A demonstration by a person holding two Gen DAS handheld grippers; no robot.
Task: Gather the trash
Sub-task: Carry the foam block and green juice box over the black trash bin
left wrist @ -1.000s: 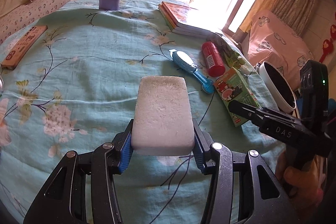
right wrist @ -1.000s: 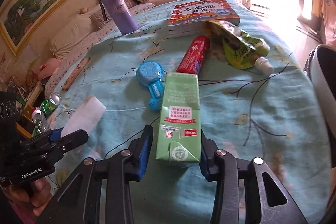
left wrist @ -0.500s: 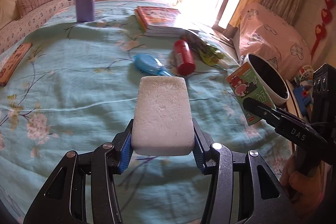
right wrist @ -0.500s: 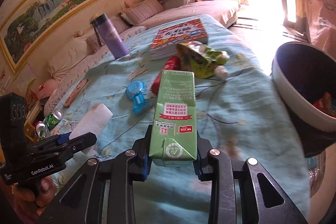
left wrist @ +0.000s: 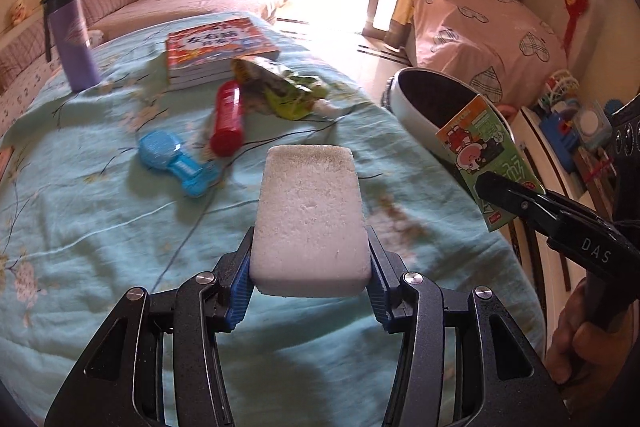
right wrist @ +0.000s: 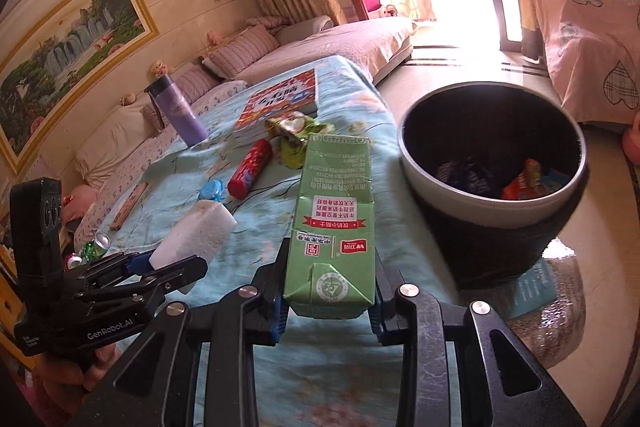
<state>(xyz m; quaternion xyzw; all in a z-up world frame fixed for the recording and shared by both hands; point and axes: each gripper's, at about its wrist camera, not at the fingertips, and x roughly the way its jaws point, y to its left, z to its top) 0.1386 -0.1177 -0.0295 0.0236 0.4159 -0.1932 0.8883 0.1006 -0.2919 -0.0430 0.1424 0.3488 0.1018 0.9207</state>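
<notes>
My left gripper [left wrist: 308,287] is shut on a white sponge block [left wrist: 308,219], held above the teal bedspread [left wrist: 100,195]. My right gripper [right wrist: 330,311] is shut on a green drink carton [right wrist: 334,219], held off the bed's edge, left of a round trash bin [right wrist: 472,207] on the floor that holds some wrappers. The carton [left wrist: 486,155] and bin [left wrist: 416,107] also show at right in the left wrist view. A crumpled green pouch [left wrist: 280,91] lies on the bed.
On the bed lie a red tube [left wrist: 228,119], a blue brush [left wrist: 176,163], stacked books [left wrist: 216,47] and a purple flask [left wrist: 74,39]. Cans [right wrist: 94,247] stand left of the bed. A pink-covered piece of furniture [left wrist: 480,31] is behind the bin.
Both grippers swung right toward the bed's edge with their loads. The right gripper lifted the carton off the bed and carried it beside the bin.
</notes>
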